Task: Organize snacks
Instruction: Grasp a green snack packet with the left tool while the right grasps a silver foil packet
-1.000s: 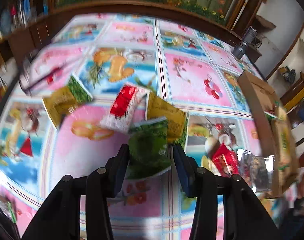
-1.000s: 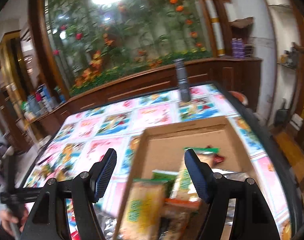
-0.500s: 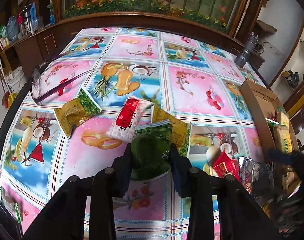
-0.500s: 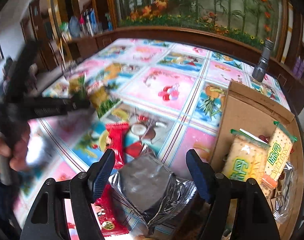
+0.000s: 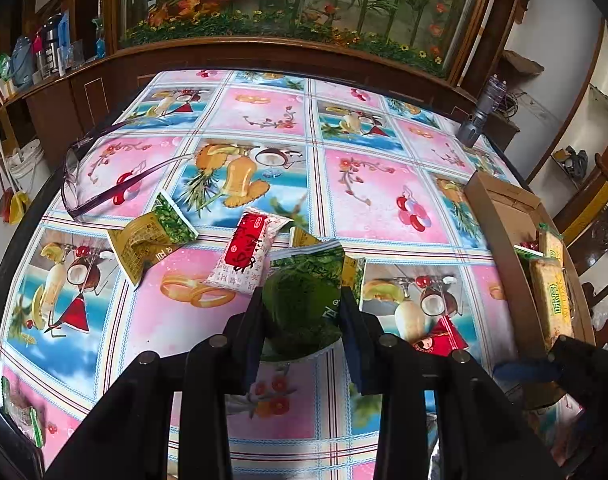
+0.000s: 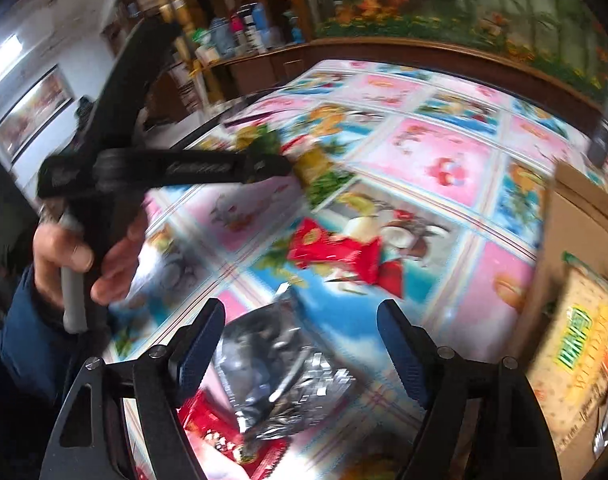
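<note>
Left tongs (image 5: 302, 312), angled down at lower centre, clamp the green packet (image 5: 304, 300). Right tongs (image 6: 302, 344) are opening over a blurred silver pouch (image 6: 280, 368), pads clear.

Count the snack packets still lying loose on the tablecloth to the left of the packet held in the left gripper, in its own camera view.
2: a yellow-green packet near the glasses, and a red-and-white packet beside the held green packet. A yellow packet behind the held one is partly hidden, so others may be too.
</note>
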Available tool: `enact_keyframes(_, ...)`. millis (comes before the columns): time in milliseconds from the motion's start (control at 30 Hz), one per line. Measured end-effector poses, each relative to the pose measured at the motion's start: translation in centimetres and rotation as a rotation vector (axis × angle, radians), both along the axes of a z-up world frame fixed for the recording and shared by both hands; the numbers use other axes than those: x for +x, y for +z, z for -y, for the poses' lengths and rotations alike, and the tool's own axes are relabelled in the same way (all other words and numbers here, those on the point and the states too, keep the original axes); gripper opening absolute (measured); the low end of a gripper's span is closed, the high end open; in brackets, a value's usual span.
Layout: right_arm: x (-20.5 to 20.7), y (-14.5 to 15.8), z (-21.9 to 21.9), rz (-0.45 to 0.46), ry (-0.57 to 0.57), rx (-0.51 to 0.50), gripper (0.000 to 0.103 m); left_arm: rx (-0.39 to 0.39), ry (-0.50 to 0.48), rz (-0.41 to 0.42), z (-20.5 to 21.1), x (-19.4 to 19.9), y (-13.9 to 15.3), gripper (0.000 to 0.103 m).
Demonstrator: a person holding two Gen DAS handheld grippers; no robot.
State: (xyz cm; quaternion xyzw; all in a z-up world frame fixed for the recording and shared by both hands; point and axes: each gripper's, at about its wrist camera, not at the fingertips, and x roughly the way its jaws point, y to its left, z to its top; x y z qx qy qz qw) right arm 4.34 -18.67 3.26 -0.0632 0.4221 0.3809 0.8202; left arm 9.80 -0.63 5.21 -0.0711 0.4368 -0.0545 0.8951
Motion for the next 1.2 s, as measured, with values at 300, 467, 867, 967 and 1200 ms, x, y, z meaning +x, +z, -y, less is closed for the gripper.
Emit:
enact_keyframes(300,-2.3,-1.3,-3.4,0.109,0.116,-0.147,0.083,-0.01,-0.01,0.01,0.1,-0.1,0.2,0.033)
enact_keyframes(467,-2.1,-1.6,-3.4,0.097,0.136,-0.135,0.083,0.001,-0.022,0.016,0.6,-0.2,0.3,0.033)
enact_keyframes(867,-2.2,-2.0,-3.3,0.047,0.141,-0.121,0.061,0.031,-0.028,0.048,1.3,-0.6,0.6,0.033)
enact_keyframes(967,-1.5,-1.1,-2.5,0.06,0.081,-0.078,0.061,0.053,-0.021,0.079,1.7,-1.0,1.0,0.033)
enact_keyframes(1200,0.9,1.6,1.6,0.116,-0.184,0.072,0.061,0.183,0.025,0.213,3.4,-2.2,2.1,0.034)
